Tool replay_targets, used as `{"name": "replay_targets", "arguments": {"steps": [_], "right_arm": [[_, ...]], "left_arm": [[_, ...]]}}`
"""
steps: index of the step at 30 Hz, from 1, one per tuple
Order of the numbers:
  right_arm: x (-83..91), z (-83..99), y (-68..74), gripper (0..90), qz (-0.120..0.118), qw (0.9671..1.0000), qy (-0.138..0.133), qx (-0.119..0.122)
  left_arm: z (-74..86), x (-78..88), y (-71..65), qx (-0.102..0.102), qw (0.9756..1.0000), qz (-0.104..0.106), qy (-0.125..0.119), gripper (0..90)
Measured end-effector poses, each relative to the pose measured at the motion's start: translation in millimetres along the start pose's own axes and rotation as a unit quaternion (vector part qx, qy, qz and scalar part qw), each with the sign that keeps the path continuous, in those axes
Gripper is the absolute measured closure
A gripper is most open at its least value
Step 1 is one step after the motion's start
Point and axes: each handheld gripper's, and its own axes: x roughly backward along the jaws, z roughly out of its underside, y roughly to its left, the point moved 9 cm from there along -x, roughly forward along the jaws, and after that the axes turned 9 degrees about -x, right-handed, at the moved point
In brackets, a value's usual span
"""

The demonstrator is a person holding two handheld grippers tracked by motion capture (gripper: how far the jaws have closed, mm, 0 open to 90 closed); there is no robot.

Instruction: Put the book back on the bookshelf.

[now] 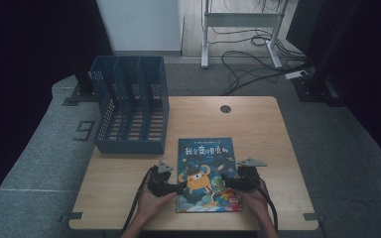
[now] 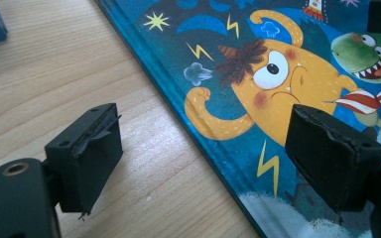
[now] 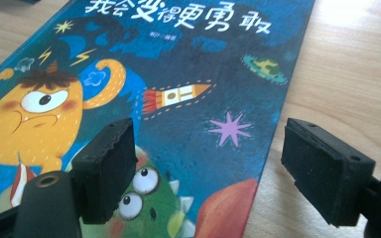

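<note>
Two grippers flank my picture book [image 1: 207, 174] in the high view, left gripper [image 1: 177, 187] at its spine edge, right gripper [image 1: 228, 183] at its opposite edge; a blue file rack [image 1: 130, 105] stands beyond. Left gripper view: jaws wide, empty, straddling the spine. Right gripper view: jaws wide, empty, straddling the free edge. My worry is that pads closing on a flat cover skid or lift only the cover.

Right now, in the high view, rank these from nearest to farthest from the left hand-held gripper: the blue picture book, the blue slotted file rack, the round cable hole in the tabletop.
From the left hand-held gripper:
1. Blue picture book, at its jaws, just right.
2. Blue slotted file rack, behind it, far-left of the table.
3. Round cable hole, far edge, to the right.
</note>
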Motion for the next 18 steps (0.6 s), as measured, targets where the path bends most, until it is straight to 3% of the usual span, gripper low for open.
{"name": "replay_targets", "arguments": {"steps": [18], "right_arm": [[-2.6, 7.2, 5.9, 21.1, 0.015, 0.9997, 0.016, 0.004]], "left_arm": [[3.9, -7.9, -10.4, -0.006, 0.9997, 0.023, 0.008, 14.3]]}}
